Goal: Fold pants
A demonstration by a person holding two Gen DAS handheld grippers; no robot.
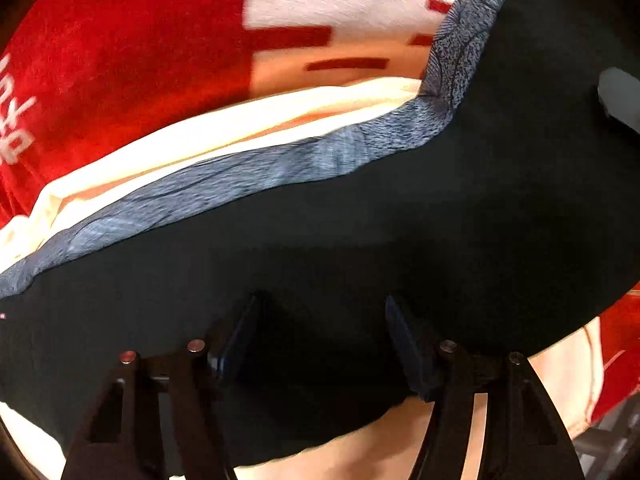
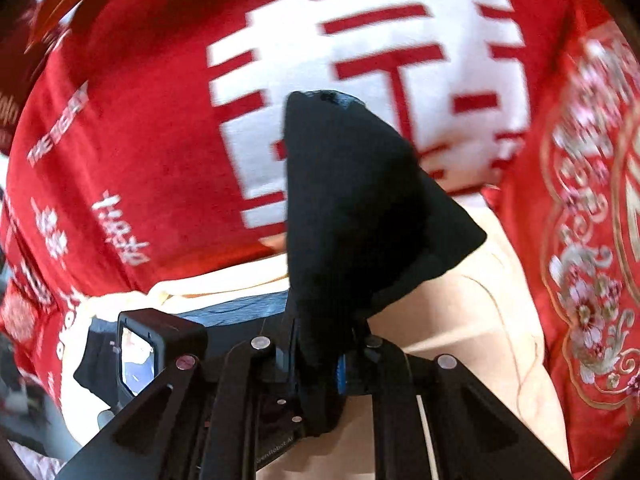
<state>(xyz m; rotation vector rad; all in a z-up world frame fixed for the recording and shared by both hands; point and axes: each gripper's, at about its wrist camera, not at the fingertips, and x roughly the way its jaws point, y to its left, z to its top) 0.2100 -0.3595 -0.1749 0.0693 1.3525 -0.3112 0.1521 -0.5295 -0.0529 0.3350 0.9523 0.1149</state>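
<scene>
**Inspector:** Position of the garment?

**Assistant:** The black pants point(image 1: 400, 240) lie spread over a red blanket point(image 1: 120, 60) with large white characters, with a cream sheet point(image 1: 240, 120) under part of them. In the left wrist view the dark cloth fills the lower and right part of the frame.

**Inspector:** Orientation?

**Assistant:** The blue-grey waistband point(image 1: 248, 176) runs as a long band from lower left up to upper right in the left view, bending sharply upward near the right. Which way the legs point I cannot tell.

**Inspector:** Left gripper?

**Assistant:** The left gripper point(image 1: 320, 340) points steeply down over the black cloth. Its two fingers point(image 1: 408, 344) stand apart, roughly half spread. Whether cloth is pinched between them, I cannot tell; all is dark there.

**Inspector:** Right gripper?

**Assistant:** The right gripper point(image 2: 320, 344) is clenched narrow on a fold of the same black cloth point(image 2: 352, 200). The fold stands up from the jaws as a tapering peak, its long axis running away from the camera, a trace of blue-grey at the tip. The left gripper's camera housing point(image 2: 152, 352) sits just to its left.
</scene>
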